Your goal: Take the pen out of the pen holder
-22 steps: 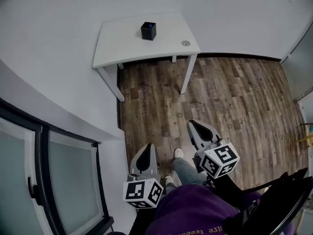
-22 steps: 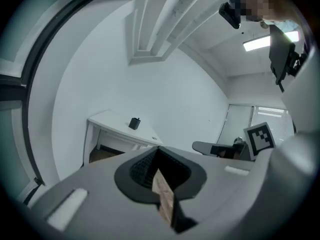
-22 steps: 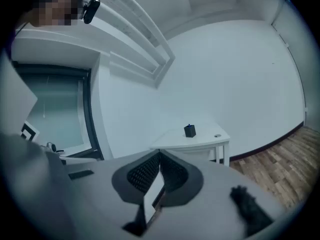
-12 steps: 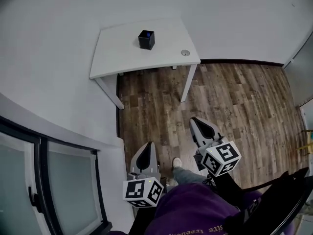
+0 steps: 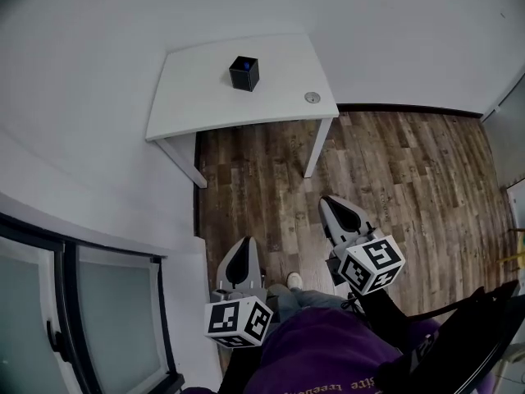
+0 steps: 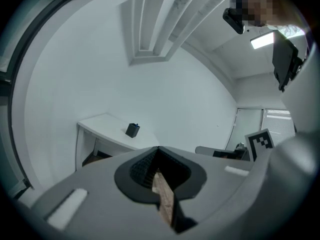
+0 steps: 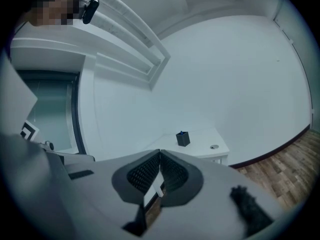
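Pen point(image 5: 243, 64) untouched, only its blue tip shows. White table point(image 5: 197, 97) well ahead; left gripper point(image 5: 243, 249) and right gripper point(image 5: 332, 207) both closed, empty; black pen holder point(image 5: 244, 79) mid-table. Risk: light holder probably tips or lifts with pen unless steadied

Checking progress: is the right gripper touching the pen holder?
Apart. Head view: right gripper over the floor, pen holder far off on the white table.

Table point(image 5: 197, 101) was white; pen holder point(image 5: 244, 75) on it black, pen point(image 5: 243, 66) blue; floor point(image 5: 394, 179) beneath it brown wood-grain planks.
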{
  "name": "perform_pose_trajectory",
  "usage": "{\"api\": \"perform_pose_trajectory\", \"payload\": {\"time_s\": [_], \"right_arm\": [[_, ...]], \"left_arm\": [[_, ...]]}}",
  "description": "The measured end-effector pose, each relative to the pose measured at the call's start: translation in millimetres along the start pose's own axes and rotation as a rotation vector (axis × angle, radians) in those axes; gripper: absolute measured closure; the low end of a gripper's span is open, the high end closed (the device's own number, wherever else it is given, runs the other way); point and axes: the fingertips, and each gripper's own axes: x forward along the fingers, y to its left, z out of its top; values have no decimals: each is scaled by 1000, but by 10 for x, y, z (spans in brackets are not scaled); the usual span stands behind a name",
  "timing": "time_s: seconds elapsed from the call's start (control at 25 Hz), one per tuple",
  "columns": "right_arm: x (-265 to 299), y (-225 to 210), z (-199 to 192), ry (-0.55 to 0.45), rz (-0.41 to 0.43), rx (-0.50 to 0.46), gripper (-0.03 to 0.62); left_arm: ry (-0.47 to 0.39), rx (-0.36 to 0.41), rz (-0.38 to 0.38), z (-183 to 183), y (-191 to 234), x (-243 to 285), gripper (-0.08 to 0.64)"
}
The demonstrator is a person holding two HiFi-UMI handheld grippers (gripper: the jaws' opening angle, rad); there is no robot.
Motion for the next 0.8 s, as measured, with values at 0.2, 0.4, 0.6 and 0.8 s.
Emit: {"api": "perform_pose_trajectory", "payload": {"time_s": [0.2, 0.4, 0.6, 0.8], "right_arm": [[167, -73, 2, 19, 12, 11, 581], [388, -168, 39, 24, 6, 15, 581], [746, -249, 155, 14, -1, 13, 581], [1211, -290, 298, 9, -3, 1, 581]], "left_arm": [[12, -3, 19, 31, 80, 167, 554], [14, -7, 33, 115, 215, 344, 554], [10, -4, 24, 288, 389, 663, 554], [1, 6, -4, 527, 600, 1061, 554]]}}
